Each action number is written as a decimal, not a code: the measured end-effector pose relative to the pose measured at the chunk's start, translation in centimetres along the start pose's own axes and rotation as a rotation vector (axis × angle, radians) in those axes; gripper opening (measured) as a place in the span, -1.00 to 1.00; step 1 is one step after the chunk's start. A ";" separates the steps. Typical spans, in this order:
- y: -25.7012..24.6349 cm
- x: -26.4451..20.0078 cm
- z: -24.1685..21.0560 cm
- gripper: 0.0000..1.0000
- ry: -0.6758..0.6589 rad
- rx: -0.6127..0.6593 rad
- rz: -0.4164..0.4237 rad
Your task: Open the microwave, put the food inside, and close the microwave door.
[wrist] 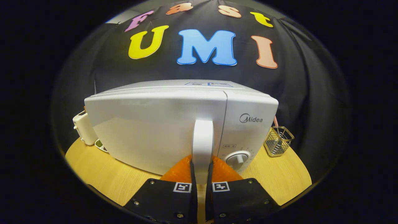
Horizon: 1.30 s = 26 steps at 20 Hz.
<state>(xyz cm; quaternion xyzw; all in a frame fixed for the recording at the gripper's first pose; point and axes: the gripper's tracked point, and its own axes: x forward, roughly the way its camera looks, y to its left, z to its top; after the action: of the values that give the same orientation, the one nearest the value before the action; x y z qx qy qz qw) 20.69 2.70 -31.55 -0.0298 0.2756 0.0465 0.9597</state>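
On the round light-wood table [102,177] sits the glossy white boxy microwave [174,124], and honestly we're right at the start here: the white door [149,127] looks flush with the body, maybe just barely cracked, I can't really say which. So my read is that opening is the step in hand, and putting the food in and shutting the door again are both left to do. The food itself, I can't pick out for sure; there's a small dish with something green in it [100,143] peeking out just left of the microwave's lower corner, but whether that's the food in question I can't tell. The gripper [201,174] is nearly closed, with its two fingers clamped on either side of the lower end of the tall white vertical door handle [202,146], which stands between the door panel and the control side with its round white dial [238,160]. Both fingers look pressed against the handle, so it's a proper grip, ready for a pull. Left of the microwave there's a cream-coloured toaster [82,127], and to its right a small gold wire-mesh holder [278,140].
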 end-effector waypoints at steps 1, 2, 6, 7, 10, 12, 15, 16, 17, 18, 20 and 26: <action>0.0 0.0 0.0 -0.80 0.003 -0.001 -0.004; 0.0 0.0 0.0 -0.80 0.006 -0.001 -0.007; 0.0 -0.1 0.0 -0.80 0.020 -0.027 -0.018; 0.0 -0.2 -0.1 -0.80 0.024 -0.027 -0.023; 0.0 -0.3 0.0 -0.80 0.030 -0.026 -0.024; 0.0 -0.4 0.0 -0.80 0.032 -0.035 -0.027; 0.0 -0.6 -0.1 -0.80 0.036 -0.050 -0.033; 0.0 -0.7 0.0 -0.79 0.037 -0.053 -0.035; 0.0 -0.8 -0.1 -0.80 0.041 -0.054 -0.036; 0.1 -1.2 -0.3 -0.80 0.052 -0.055 -0.035; 0.8 -3.2 -1.3 -0.80 0.032 -0.113 -0.027; 2.4 -7.1 -2.9 -0.80 0.072 -0.115 0.022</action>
<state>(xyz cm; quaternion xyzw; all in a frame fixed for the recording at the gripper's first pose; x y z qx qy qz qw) 12.89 4.32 -30.32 -0.0834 0.3073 0.0715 0.9452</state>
